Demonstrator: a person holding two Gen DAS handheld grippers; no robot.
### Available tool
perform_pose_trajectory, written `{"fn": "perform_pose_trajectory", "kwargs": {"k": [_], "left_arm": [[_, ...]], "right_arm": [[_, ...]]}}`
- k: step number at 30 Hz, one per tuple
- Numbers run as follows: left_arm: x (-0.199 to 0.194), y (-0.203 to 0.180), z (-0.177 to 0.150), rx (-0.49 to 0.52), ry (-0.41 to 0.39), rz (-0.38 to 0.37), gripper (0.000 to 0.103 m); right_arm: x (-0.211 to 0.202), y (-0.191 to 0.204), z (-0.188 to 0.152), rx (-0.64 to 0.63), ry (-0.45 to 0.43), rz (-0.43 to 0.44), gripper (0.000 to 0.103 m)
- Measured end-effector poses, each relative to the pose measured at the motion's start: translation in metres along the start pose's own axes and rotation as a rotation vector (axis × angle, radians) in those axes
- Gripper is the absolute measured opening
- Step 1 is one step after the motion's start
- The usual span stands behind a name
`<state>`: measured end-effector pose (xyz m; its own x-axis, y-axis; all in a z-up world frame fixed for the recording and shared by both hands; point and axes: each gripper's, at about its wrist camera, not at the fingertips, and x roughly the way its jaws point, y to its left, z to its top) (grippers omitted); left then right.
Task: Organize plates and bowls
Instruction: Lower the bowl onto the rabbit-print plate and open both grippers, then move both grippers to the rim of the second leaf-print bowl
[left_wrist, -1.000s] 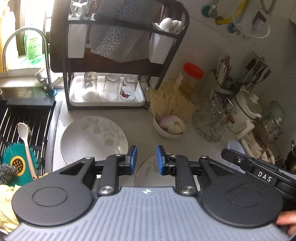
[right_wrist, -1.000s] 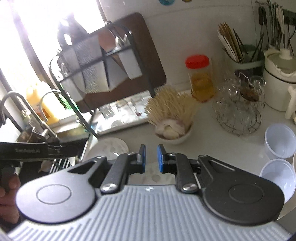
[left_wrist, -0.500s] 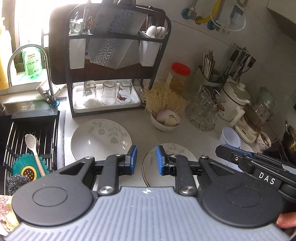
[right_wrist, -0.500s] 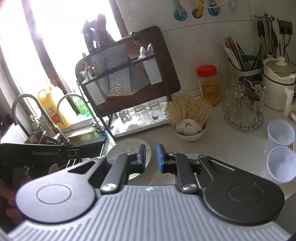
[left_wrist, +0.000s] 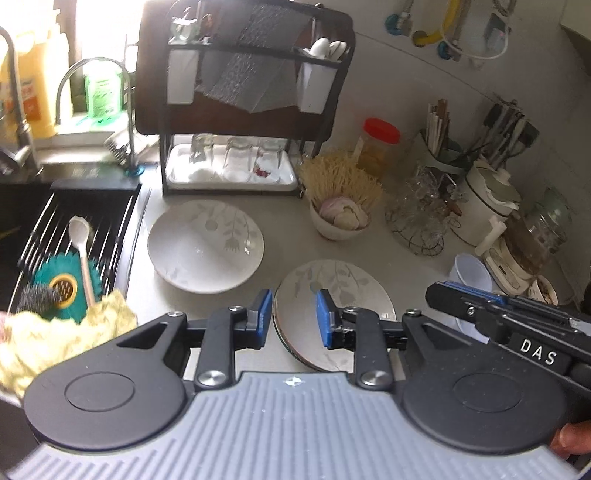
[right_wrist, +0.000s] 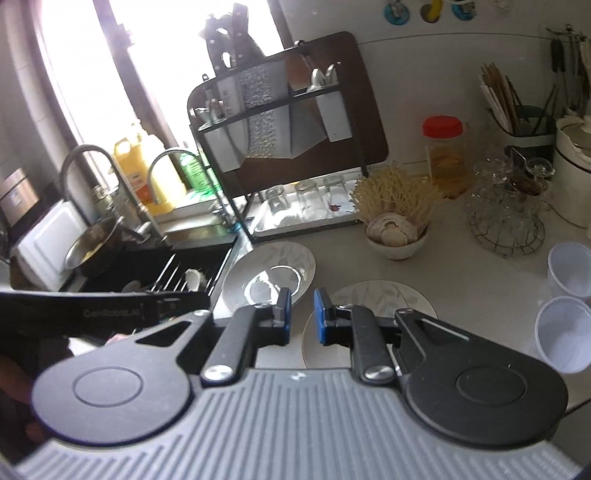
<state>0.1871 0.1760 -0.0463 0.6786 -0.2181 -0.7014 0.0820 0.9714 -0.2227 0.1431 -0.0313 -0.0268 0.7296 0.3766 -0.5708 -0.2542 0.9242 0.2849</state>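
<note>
While both grippers' jaws were held narrowly apart and empty, two plates (left_wrist: 205, 246) (left_wrist: 332, 291) were seen on the counter (left_wrist: 406, 269).

White letters "DAS" stand on the black body of the right gripper (left_wrist: 532, 328), seen from the left wrist. Faint lettering on the left gripper (right_wrist: 110, 314) in the right wrist view is too blurred to read.
</note>
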Motion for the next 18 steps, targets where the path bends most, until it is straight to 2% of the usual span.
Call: {"fn": "perform_pose_trajectory", "kwargs": {"k": [2,10,12,14,18], "left_arm": [[-0.002,-0.006,-0.008,-0.019,-0.003,0.025,0.038],[-0.011,-0.030,-0.038,-0.091,-0.011,0.089,0.045],[-0.013,-0.036,-0.044,-0.103,-0.011,0.099,0.046],[-0.014,-0.041,-0.049,-0.107,-0.006,0.116,0.049],[-0.015,-0.041,-0.054,-0.121,-0.005,0.136,0.053]], "right_arm": [[-0.001,-0.006,-0.002,-0.020,0.018,0.016,0.017],[-0.012,-0.029,-0.012,-0.066,0.071,0.087,0.018],[-0.014,-0.034,-0.014,-0.078,0.082,0.103,0.021],[-0.016,-0.039,-0.016,-0.081,0.078,0.114,0.041],[-0.011,-0.045,-0.017,-0.084,0.095,0.131,0.044]]}}
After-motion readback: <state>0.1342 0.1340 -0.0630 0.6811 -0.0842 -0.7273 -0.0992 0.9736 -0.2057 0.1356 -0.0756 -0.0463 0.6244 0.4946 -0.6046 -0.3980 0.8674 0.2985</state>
